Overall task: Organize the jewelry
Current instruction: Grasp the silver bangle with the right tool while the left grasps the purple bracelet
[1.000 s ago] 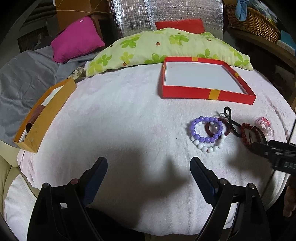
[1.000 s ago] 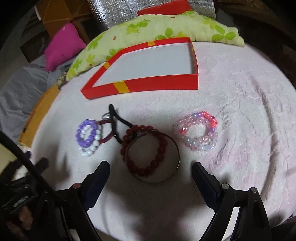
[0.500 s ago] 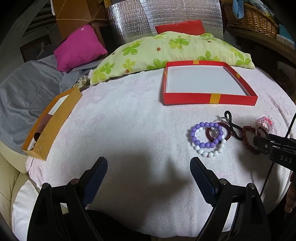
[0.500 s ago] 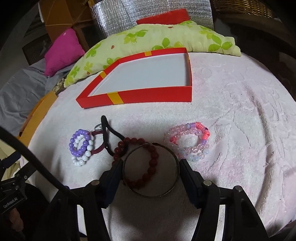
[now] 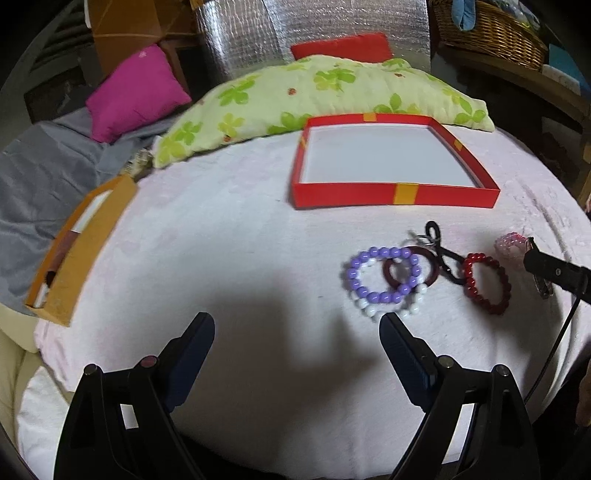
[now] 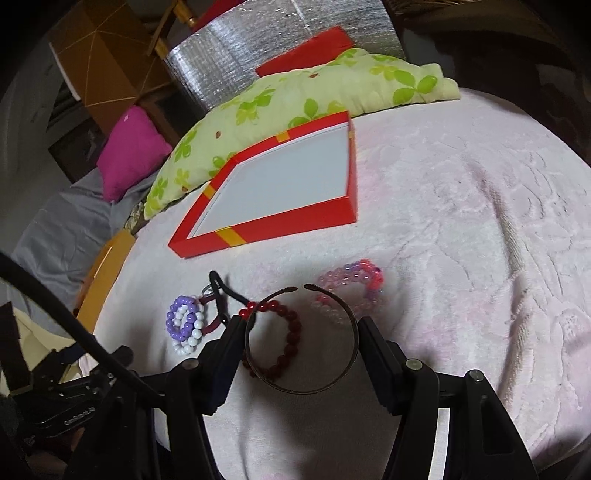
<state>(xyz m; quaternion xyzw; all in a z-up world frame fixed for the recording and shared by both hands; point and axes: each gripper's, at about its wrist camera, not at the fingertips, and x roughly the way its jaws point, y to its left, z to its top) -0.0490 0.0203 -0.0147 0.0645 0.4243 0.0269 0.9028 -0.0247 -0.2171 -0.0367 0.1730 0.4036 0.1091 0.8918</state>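
My right gripper (image 6: 301,326) is shut on a thin dark metal cuff bangle (image 6: 303,391), its pads pressing both sides, and holds it just above the pink towel. Under it lies a dark red bead bracelet (image 6: 291,332); a pink bead bracelet (image 6: 354,280) lies beyond. The empty red box (image 6: 280,229) sits farther back. My left gripper (image 5: 295,325) hangs open and empty over the towel, just short of the purple bead bracelet (image 5: 354,273), a white bead bracelet (image 5: 369,312), a dark red ring (image 5: 388,271) and a black hair tie (image 5: 439,251). The red box (image 5: 395,194) lies behind them.
A green floral pillow (image 5: 325,92) lies behind the box. An orange box (image 5: 81,243) sits at the towel's left edge beside grey cloth. A magenta pillow (image 5: 136,88) and a wicker basket (image 5: 487,33) stand at the back.
The right gripper's jaws closed onto the metal bangle and lifted it off the dark red beads, rolling a little. The left gripper drifted closer to the purple and white bracelets.
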